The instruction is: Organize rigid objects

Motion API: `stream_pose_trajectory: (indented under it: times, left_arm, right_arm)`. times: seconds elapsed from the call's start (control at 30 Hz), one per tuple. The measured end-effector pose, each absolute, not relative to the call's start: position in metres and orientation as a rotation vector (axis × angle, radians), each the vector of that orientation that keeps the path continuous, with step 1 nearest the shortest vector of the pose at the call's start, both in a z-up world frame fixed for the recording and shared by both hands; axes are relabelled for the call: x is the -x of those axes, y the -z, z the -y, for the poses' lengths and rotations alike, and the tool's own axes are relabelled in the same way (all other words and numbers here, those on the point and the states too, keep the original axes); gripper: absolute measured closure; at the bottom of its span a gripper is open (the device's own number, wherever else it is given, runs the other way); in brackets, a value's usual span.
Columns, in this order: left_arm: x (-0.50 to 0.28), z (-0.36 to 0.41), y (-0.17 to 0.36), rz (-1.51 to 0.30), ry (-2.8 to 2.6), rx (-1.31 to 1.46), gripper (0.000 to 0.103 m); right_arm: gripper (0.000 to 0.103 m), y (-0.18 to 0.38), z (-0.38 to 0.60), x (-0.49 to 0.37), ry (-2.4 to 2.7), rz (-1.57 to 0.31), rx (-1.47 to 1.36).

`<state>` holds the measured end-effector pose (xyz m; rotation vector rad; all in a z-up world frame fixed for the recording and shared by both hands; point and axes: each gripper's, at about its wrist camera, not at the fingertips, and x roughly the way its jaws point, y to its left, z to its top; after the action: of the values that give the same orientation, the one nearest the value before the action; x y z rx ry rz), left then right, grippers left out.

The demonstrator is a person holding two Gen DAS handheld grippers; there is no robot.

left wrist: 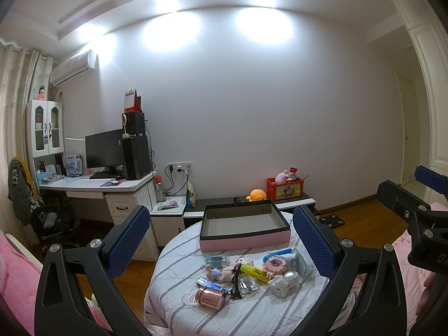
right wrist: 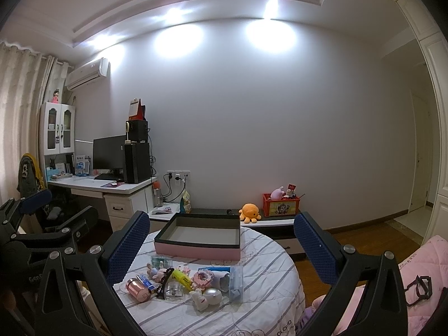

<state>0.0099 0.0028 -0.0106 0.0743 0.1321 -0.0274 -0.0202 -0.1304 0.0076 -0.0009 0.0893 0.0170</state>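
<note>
A round table with a striped cloth [left wrist: 173,285] [right wrist: 268,294] holds an empty pink box with a black rim [left wrist: 244,242] [right wrist: 197,249] at its far side. In front of it lies a heap of small objects: a rose-gold cylinder [left wrist: 210,298] [right wrist: 138,289], a yellow highlighter [left wrist: 254,272] [right wrist: 183,278], a black hair clip [left wrist: 236,282] [right wrist: 163,282], a white and silver figure [left wrist: 284,281] [right wrist: 205,296], a pink block toy [left wrist: 275,263] [right wrist: 204,277]. My left gripper [left wrist: 221,240] is open and empty above the heap. My right gripper [right wrist: 222,246] is open and empty, also above the table.
A desk with a monitor [left wrist: 105,151] and a black chair [left wrist: 53,218] stand at the left. A low cabinet behind the table carries an orange plush [right wrist: 250,211] and a red crate [right wrist: 280,204]. Pink bedding [right wrist: 420,280] lies at the right. The right gripper body shows in the left wrist view [left wrist: 420,218].
</note>
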Motion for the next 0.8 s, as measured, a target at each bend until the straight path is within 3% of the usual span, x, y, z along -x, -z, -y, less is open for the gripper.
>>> stream_pose_trajectory:
  times: [0.43, 0.8]
  left_arm:
    - [-0.046, -0.015, 0.051, -0.215, 0.016, -0.067, 0.000]
    - [-0.126, -0.056, 0.182, -0.536, 0.069, -0.059, 0.000]
  right_arm:
    - [0.000, 0.020, 0.138, -0.003, -0.050, -0.135, -0.004]
    - [0.000, 0.110, 0.161, -0.076, -0.031, -0.373, 0.001]
